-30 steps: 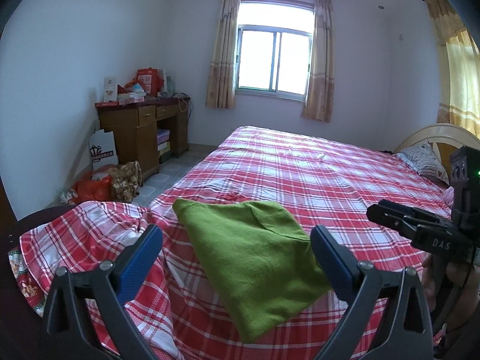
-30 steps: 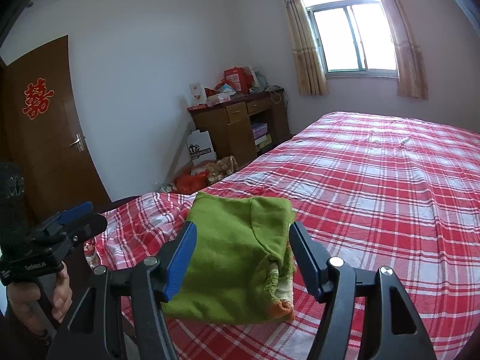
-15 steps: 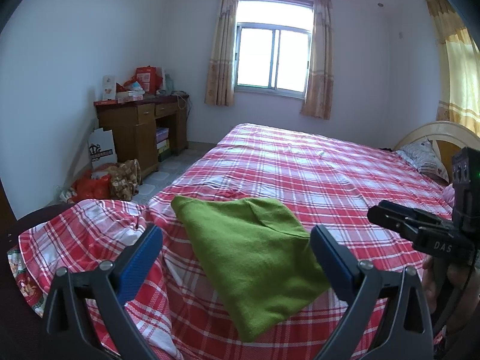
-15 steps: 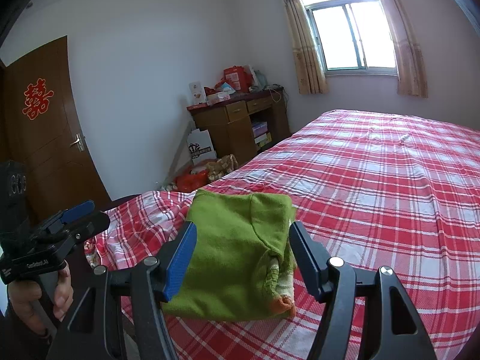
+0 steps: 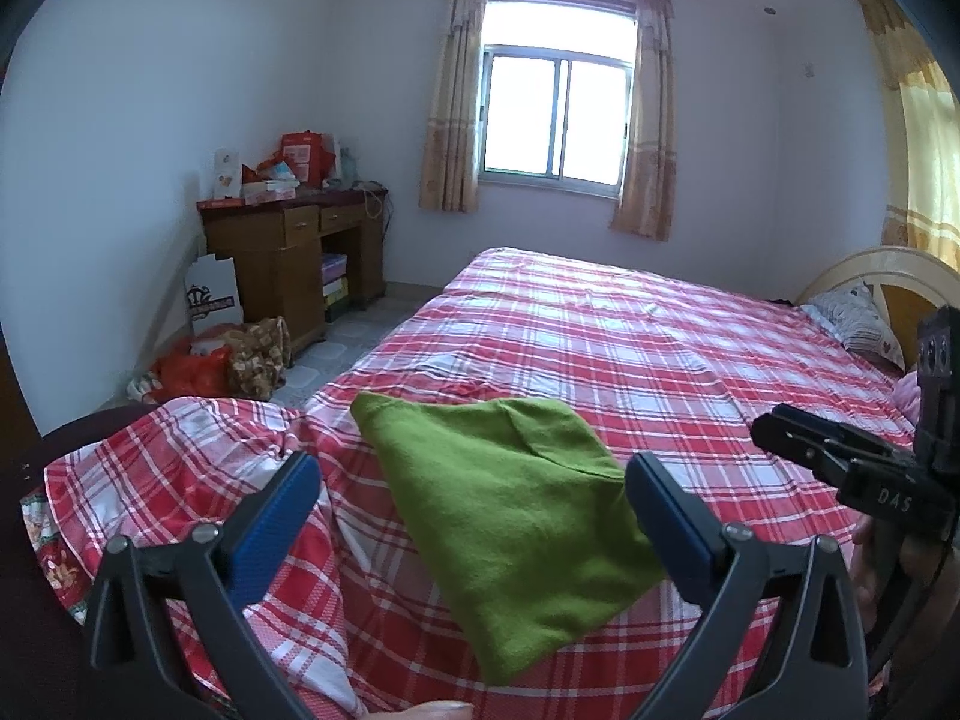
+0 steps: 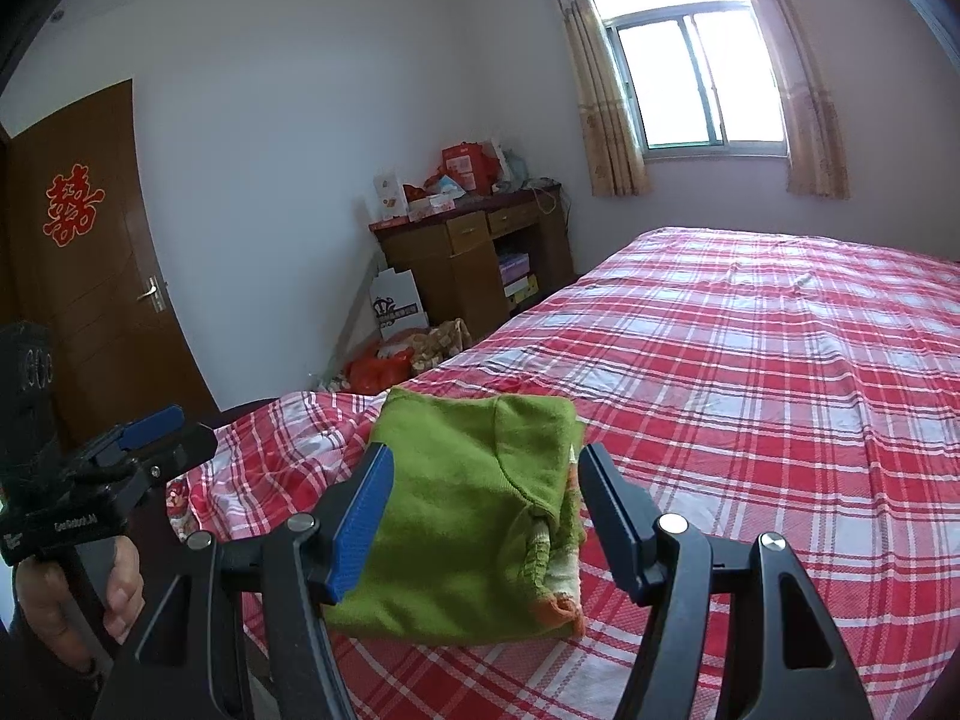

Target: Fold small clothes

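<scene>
A: Where was the green garment [image 5: 510, 510]?
B: It lay folded on the red checked bed [image 5: 660, 348], near the corner.
A: And the grippers?
B: The left gripper [image 5: 474, 516] and right gripper [image 6: 483, 510] were both wide open, above it, holding nothing.

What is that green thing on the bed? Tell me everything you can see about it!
It is a small green garment, soft and fuzzy like fleece, folded into a flat bundle. At one corner a striped cuff with an orange edge peeks out. It lies on the red checked bedsheet near the bed's corner, and only the sheet touches it. Neither the left gripper nor the right gripper holds it.
</scene>
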`<state>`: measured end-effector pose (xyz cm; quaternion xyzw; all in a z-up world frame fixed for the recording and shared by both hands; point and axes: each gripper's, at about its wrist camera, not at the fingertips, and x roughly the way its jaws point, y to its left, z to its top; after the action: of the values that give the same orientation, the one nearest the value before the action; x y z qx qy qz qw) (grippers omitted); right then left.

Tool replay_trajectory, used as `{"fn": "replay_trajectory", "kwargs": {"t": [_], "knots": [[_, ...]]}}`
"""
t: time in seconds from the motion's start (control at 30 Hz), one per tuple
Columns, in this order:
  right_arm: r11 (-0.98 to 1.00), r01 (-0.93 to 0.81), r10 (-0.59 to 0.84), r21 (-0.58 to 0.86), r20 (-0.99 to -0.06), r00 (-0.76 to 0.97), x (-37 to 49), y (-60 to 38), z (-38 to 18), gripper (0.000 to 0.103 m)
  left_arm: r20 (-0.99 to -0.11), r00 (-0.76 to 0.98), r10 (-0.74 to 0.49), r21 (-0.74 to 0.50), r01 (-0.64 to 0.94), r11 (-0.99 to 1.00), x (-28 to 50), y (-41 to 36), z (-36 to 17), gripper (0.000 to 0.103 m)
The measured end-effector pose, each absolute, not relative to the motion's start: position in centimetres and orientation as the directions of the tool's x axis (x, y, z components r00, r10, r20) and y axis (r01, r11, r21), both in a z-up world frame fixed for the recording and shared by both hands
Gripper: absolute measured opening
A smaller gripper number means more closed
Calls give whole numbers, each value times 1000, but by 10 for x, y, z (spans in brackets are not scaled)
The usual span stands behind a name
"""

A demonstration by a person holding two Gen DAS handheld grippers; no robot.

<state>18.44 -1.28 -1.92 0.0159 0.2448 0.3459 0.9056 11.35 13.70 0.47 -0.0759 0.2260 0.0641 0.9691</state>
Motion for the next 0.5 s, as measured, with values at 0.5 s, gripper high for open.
{"fn": "replay_trajectory", "kwargs": {"t": [0.5], "knots": [[759, -621, 630, 198, -467, 621, 186, -9, -30, 65, -466, 873, 143, -60, -193, 979, 117, 136, -3, 103]]}}
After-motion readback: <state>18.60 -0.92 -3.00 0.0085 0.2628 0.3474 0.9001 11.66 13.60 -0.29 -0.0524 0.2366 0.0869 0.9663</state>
